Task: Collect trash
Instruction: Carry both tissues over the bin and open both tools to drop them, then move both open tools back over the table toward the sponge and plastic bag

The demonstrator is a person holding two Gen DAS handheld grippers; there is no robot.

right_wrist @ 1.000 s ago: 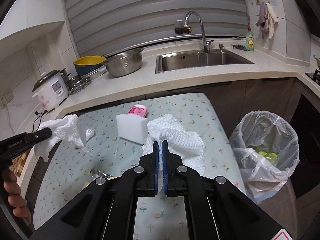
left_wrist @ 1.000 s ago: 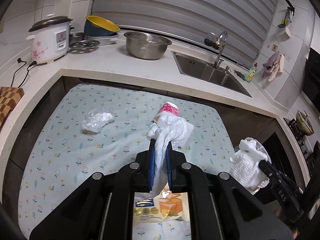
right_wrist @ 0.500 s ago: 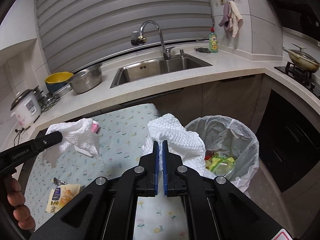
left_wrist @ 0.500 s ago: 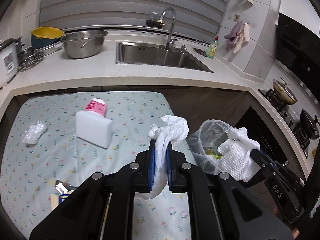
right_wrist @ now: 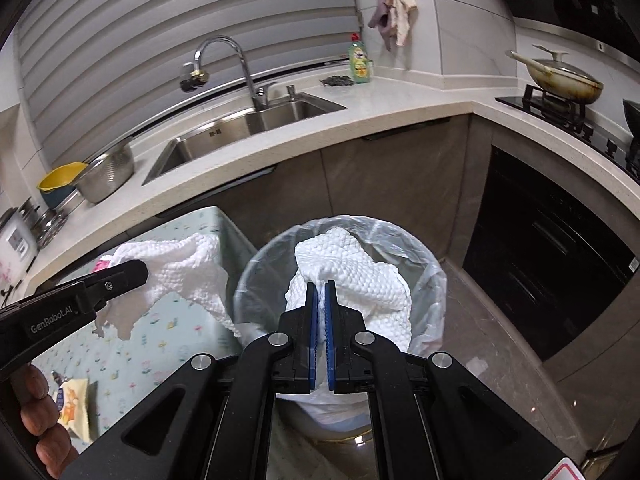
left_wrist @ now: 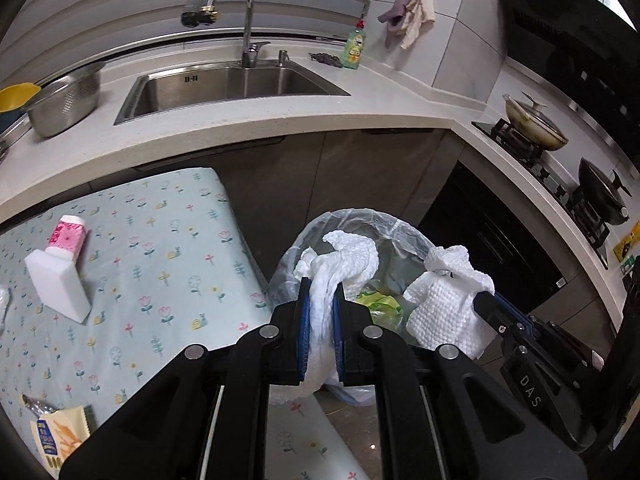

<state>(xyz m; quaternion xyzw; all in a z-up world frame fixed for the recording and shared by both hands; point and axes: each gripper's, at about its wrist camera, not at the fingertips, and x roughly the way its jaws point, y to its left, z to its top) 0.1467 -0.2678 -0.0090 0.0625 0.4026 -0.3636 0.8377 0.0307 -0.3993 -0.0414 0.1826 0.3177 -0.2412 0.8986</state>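
My left gripper [left_wrist: 320, 286] is shut on a crumpled white paper towel [left_wrist: 348, 258] and holds it at the near rim of the plastic-lined trash bin [left_wrist: 394, 236]. My right gripper [right_wrist: 320, 288] is shut on a second crumpled white paper towel [right_wrist: 348, 268], held right above the bin [right_wrist: 424, 276]. The right gripper's towel also shows in the left wrist view [left_wrist: 448, 304]. The left gripper's towel shows in the right wrist view [right_wrist: 180, 268]. Green and yellow trash [left_wrist: 380, 306] lies in the bin.
The floral table [left_wrist: 160, 280] holds a white sponge block [left_wrist: 56, 284], a pink-capped tube [left_wrist: 68, 236] and a yellow snack wrapper [left_wrist: 56, 440]. Behind are the counter with sink [left_wrist: 232, 84], a steel bowl [left_wrist: 68, 100] and a stove with pans [left_wrist: 536, 120].
Both grippers have swung right from above the table to the trash bin, each still holding its paper towel. The right one now hangs over the bin's opening.
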